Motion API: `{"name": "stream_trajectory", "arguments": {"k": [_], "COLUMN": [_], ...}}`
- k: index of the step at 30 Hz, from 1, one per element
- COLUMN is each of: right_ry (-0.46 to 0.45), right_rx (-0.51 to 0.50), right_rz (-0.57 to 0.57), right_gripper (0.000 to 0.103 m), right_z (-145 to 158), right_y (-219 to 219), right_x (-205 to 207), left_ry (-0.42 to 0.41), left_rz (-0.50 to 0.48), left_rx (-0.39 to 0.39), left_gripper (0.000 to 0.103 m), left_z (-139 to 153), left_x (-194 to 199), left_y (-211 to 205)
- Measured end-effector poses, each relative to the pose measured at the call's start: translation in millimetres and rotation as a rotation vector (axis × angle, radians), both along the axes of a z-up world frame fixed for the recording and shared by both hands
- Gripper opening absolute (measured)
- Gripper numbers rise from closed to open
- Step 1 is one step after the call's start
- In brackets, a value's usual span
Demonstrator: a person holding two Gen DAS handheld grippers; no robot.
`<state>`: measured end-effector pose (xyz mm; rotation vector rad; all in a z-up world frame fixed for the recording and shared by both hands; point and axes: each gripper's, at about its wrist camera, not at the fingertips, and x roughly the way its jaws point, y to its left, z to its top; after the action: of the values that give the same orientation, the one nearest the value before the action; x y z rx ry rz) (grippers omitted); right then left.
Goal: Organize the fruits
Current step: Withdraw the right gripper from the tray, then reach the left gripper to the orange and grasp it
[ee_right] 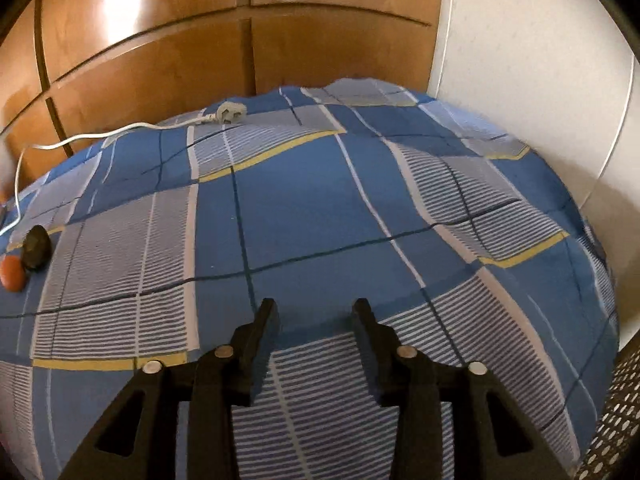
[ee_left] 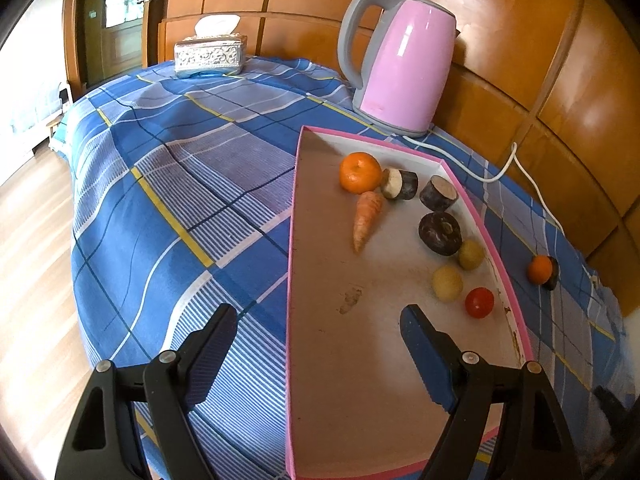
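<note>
A shallow pink-rimmed tray (ee_left: 291, 240) lies on the blue checked cloth. It holds an orange (ee_left: 360, 172), a carrot (ee_left: 366, 218), three dark purple root pieces (ee_left: 440, 233), two small yellowish fruits (ee_left: 447, 282) and a cherry tomato (ee_left: 479, 302). My left gripper (ee_left: 320, 312) is open and straddles the tray's left wall near its front end, gripping nothing. Outside the tray on its right, a small orange (ee_left: 538, 269) touches a dark piece (ee_left: 553, 274). In the right wrist view that small orange (ee_right: 11, 274) and the dark piece (ee_right: 37, 247) sit far left. My right gripper (ee_right: 314, 304) hangs open over bare cloth.
A pink kettle (ee_left: 400, 60) stands behind the tray, its white cable (ee_left: 500, 172) running along the wood-panelled wall to a loose plug (ee_right: 231, 112). A silver tissue box (ee_left: 211, 54) sits at the far left corner. The table drops to wooden floor on the left; a white wall (ee_right: 520, 60) bounds the right.
</note>
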<state>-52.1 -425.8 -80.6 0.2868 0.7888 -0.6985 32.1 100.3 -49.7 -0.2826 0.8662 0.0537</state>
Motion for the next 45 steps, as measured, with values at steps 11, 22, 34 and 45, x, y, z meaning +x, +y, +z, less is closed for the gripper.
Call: {"name": "stream_trajectory", "arguments": {"k": [11,22,34,45], "right_ry": [-0.015,-0.018,-0.018,-0.014], "right_rx": [-0.025,-0.032,-0.032,-0.038], "right_rz": [-0.006,-0.008,-0.008,-0.009], "right_gripper": [0.045,0.045,0.045,0.046], "right_z": [-3.0,-3.6,-3.5,-2.1], "right_y": [3.3,3.9,3.7,3.8], "right_x": [0.4,0.4,0.4,1.3], "left_ry": [-0.032,-0.057,-0.047,0.004], "left_rz": [-0.060,-0.221,-0.448,-0.566], "left_rx": [0.023,0.028,0.028,0.031], "left_gripper": [0.084,0.084,0.084,0.081], "left_z": [12.6,34.8,48.3,37.1], "left_x": [0.7,15.4,39.3,82.6], "left_y": [-13.8,-52.3,-126.4,-188.5]}}
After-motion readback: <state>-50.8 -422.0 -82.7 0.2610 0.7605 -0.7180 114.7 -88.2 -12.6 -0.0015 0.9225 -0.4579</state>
